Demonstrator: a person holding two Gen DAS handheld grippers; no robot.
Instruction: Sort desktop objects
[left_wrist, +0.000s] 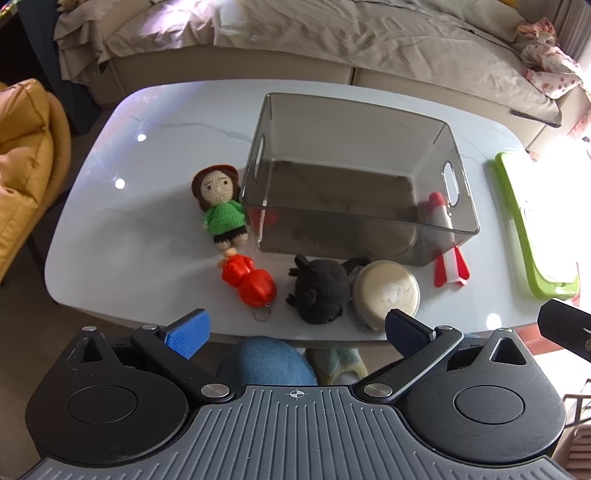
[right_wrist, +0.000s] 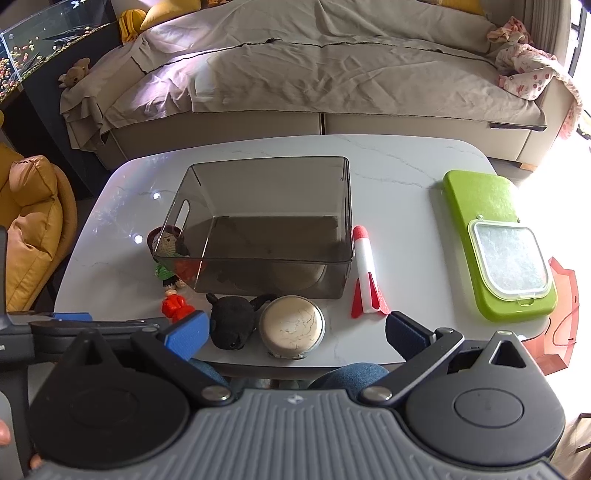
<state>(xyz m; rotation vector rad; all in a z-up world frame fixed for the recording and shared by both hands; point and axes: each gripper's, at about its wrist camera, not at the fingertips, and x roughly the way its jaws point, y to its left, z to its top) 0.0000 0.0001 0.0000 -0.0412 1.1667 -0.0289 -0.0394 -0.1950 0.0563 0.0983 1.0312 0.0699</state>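
A smoky clear plastic bin (left_wrist: 458, 221) (right_wrist: 343, 206) stands empty in the middle of the white marble table (left_wrist: 155, 122) (right_wrist: 399, 162). Beside it lie a crocheted doll in a green top (left_wrist: 221, 206) (right_wrist: 168, 245), a red figure keychain (left_wrist: 251, 280) (right_wrist: 176, 305), a black plush (left_wrist: 321, 291) (right_wrist: 232, 321), a round cream case (left_wrist: 388, 290) (right_wrist: 291, 325) and a red and white toy rocket (left_wrist: 448, 254) (right_wrist: 364, 277). My left gripper (left_wrist: 295, 332) is open and empty, at the table's near edge. My right gripper (right_wrist: 295, 334) is open and empty, also at the near edge.
A green tray with a clear lidded box (right_wrist: 506, 254) (left_wrist: 524, 221) lies on the table's right side. A covered sofa (right_wrist: 314, 74) stands behind the table. A yellow cushion chair (right_wrist: 33, 229) is at the left. My knees are under the near edge.
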